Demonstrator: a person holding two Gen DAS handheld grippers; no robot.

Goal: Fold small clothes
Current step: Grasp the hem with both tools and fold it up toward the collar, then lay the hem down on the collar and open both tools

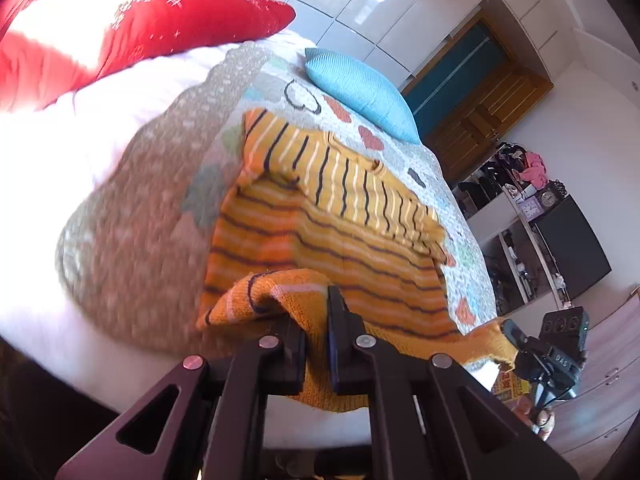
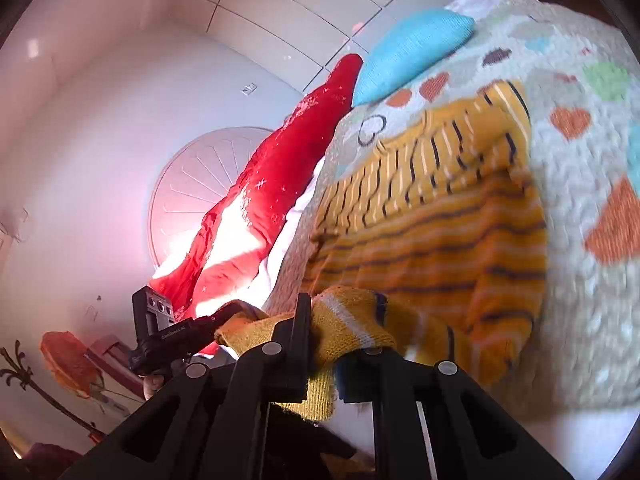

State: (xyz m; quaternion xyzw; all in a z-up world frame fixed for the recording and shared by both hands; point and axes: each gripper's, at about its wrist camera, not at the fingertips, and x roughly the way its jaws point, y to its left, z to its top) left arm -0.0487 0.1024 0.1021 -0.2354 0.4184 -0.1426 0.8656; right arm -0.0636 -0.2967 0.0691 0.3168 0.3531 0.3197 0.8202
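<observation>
An orange knit sweater (image 1: 340, 216) with dark and pale stripes lies on a heart-patterned blanket (image 1: 160, 220) on the bed, both sleeves folded across its upper part. My left gripper (image 1: 316, 320) is shut on the sweater's bottom hem at one corner and lifts it. My right gripper (image 2: 340, 320) is shut on the hem at the other corner of the sweater (image 2: 432, 220). The right gripper (image 1: 516, 340) shows at the lower right of the left wrist view; the left gripper (image 2: 228, 316) shows at the lower left of the right wrist view.
A red pillow (image 1: 132, 24) and a blue pillow (image 1: 360, 88) lie at the head of the bed. A white sheet (image 1: 60, 168) shows beside the blanket. Shelves with clocks (image 1: 536, 208) and a wooden door (image 1: 480, 96) stand beyond the bed.
</observation>
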